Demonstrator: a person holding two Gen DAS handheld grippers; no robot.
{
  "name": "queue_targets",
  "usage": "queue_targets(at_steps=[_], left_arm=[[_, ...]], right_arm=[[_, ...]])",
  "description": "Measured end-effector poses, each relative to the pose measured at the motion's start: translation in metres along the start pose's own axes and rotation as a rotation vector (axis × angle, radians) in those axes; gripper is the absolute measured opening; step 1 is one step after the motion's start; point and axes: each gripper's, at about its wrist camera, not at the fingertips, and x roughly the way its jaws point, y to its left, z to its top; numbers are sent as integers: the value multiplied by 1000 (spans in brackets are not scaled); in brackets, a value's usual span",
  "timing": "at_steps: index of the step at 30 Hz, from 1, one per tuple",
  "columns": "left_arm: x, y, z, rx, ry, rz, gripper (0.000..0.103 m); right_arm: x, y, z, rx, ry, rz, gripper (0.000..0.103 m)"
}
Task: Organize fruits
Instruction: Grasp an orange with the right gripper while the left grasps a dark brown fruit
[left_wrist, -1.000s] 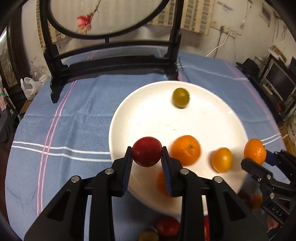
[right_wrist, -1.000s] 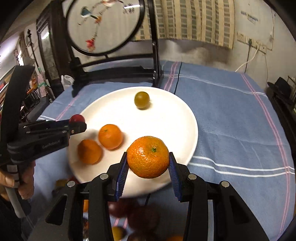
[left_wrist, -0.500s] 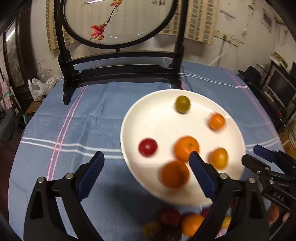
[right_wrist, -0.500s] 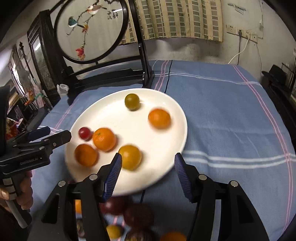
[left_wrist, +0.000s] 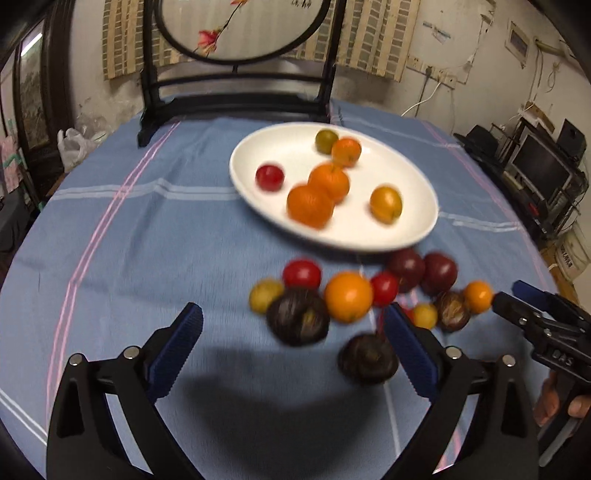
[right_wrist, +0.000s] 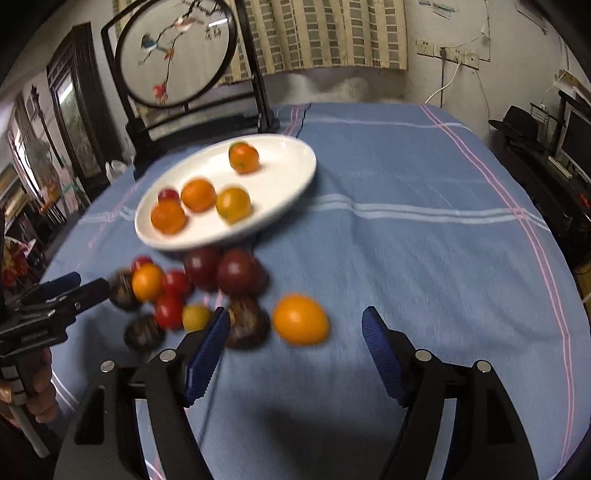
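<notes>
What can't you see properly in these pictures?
- Left wrist view: the dark fruit is partly hidden behind the left gripper finger; its kind is unclear.
- Right wrist view: the red fruit on the plate sits half hidden behind oranges.
- Both views: motion blur smears the fruit pile, so an exact count is unsure.
- Left wrist view: the round screen is cut off by the top edge.

Dim, warm indoor light falls from above on my blue tablecloth (left_wrist: 147, 240), and a broad dark shadow pools on the cloth near me in both views. The white plate (left_wrist: 413, 229) reads brightest, without harsh glare. Motion blur smears its rim and the loose fruits (right_wrist: 299, 319). Fisheye bending curves the far walls, and the corners go black.
</notes>
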Motion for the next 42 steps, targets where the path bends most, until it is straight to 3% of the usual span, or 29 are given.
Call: queue_targets(at_steps=[2, 5, 9, 14, 19, 24, 25, 32, 42], left_arm=[[3, 0, -11, 7, -10, 42, 96], [4, 6, -19, -22, -9, 34, 96], [1, -1, -29, 21, -5, 6, 96], [4, -14, -35, 89, 16, -4, 96], [8, -24, -40, 130, 68, -32, 96], [12, -29, -45, 145, 103, -66, 96], [14, -28, -46, 142, 117, -74, 96], [16, -32, -47, 158, 126, -87, 96], [19, -31, -44, 135, 132, -106, 96]], right_arm=[[0, -4, -10, 4, 16, 2, 75], [1, -11, -20, 30, 40, 5, 75], [7, -7, -29, -33, 81, -81, 75], [20, -2, -26, -68, 111, -105, 66], [34, 5, -11, -131, 125, -111, 64], [48, 6, 8, -152, 130, -66, 47], [49, 8, 10, -159, 128, -44, 36], [38, 9, 3, -110, 88, -71, 36], [20, 10, -11, -73, 51, -19, 36]])
